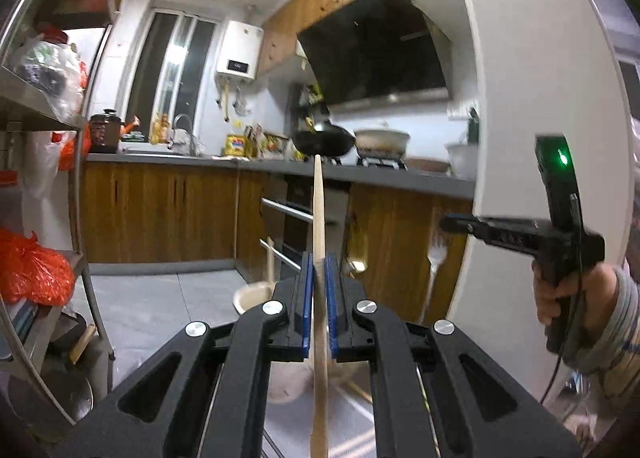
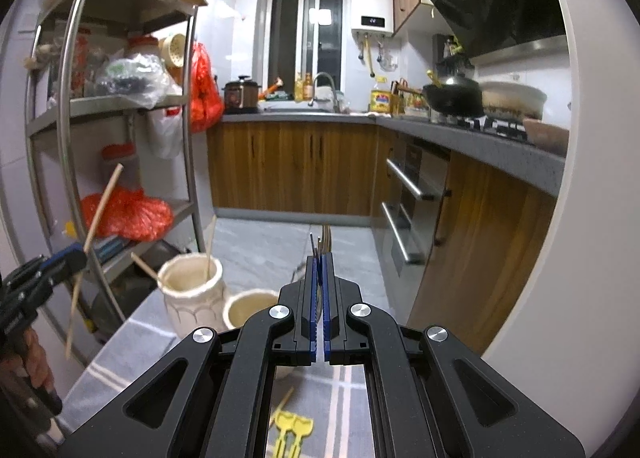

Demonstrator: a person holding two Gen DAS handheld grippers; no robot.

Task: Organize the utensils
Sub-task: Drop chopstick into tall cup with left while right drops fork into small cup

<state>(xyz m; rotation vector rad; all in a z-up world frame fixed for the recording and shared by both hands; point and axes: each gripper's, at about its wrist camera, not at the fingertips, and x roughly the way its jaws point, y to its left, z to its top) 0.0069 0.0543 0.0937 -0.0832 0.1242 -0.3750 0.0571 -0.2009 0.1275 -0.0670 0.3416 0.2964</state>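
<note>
My left gripper (image 1: pixel 319 258) is shut on a long wooden chopstick (image 1: pixel 318 210) that points straight ahead between the blue pads. In the right wrist view the same left gripper (image 2: pixel 78 258) holds the chopstick (image 2: pixel 100 210) slanted above the table's left edge. My right gripper (image 2: pixel 319 258) is shut on a metal fork (image 2: pixel 314 243); gold tines (image 2: pixel 327 234) show just past it, and I cannot tell if they are gripped too. From the left, the right gripper (image 1: pixel 444 224) carries the fork (image 1: pixel 434 260) hanging down. A tall cream cup (image 2: pixel 192 290) holds chopsticks beside a shorter cup (image 2: pixel 246 306).
The table wears a grey striped cloth (image 2: pixel 132 342). Yellow utensils (image 2: pixel 292 430) and a loose chopstick (image 2: pixel 284 398) lie on it near me. A steel shelf rack (image 2: pixel 120 102) stands left, wooden cabinets and a stove counter (image 2: pixel 480 138) right. A white curved panel (image 1: pixel 520 138) rises close by.
</note>
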